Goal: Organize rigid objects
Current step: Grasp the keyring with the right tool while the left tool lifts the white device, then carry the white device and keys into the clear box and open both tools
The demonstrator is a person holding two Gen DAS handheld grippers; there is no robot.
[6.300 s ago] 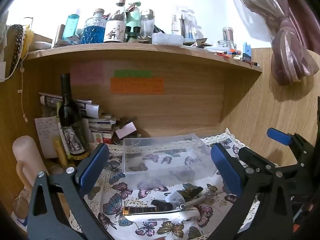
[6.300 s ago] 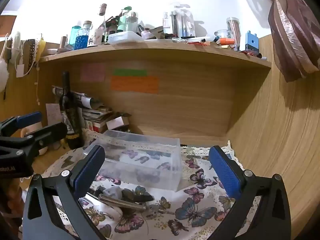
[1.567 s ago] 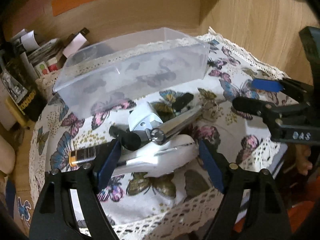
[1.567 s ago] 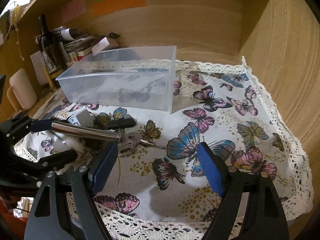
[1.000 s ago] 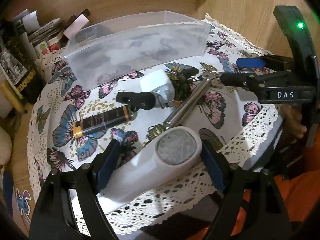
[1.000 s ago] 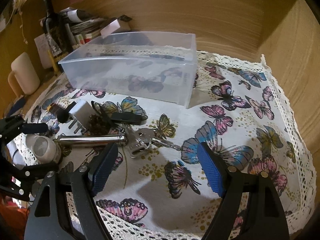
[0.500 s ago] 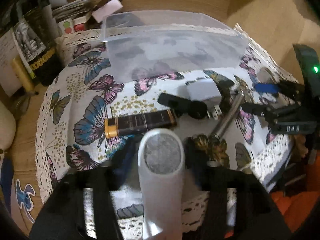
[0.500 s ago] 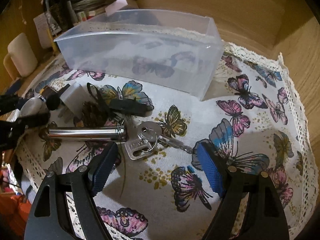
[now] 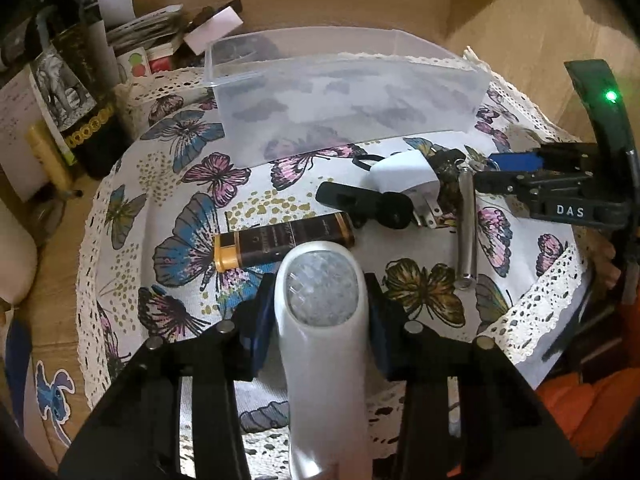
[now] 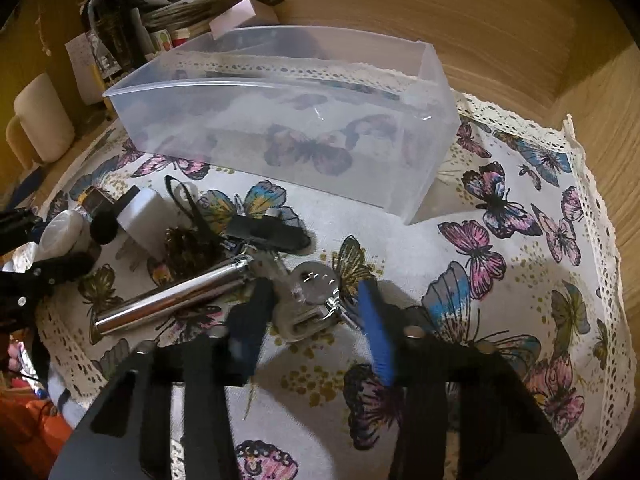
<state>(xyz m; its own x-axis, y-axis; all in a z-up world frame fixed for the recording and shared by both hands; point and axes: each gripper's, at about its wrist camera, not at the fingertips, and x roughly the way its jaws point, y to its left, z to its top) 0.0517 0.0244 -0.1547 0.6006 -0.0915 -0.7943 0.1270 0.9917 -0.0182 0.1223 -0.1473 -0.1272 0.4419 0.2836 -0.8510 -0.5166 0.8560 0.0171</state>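
My left gripper (image 9: 320, 304) is shut on a white handheld device with a round grey face (image 9: 322, 320), held over the butterfly cloth. A clear plastic bin (image 9: 344, 92) stands behind. On the cloth lie a brown tube (image 9: 280, 242), a black clip-like item (image 9: 364, 204), a white charger plug (image 9: 404, 176) and a chrome cylinder (image 9: 466, 224). My right gripper (image 10: 310, 312) has its jaws close around a bunch of keys (image 10: 308, 296), and they look blurred. The chrome cylinder (image 10: 172, 296) lies left of the keys. The bin (image 10: 280, 120) is behind them.
A dark wine bottle (image 9: 76, 92), papers and boxes (image 9: 156, 36) crowd the back left corner. A cream mug (image 10: 40, 120) stands at the left. Wooden walls close the back and right. The cloth's lace edge (image 9: 532, 320) hangs at the front.
My left gripper closed on the white device and lifted its head end. My right gripper dropped to the keys and its jaws narrowed around them.
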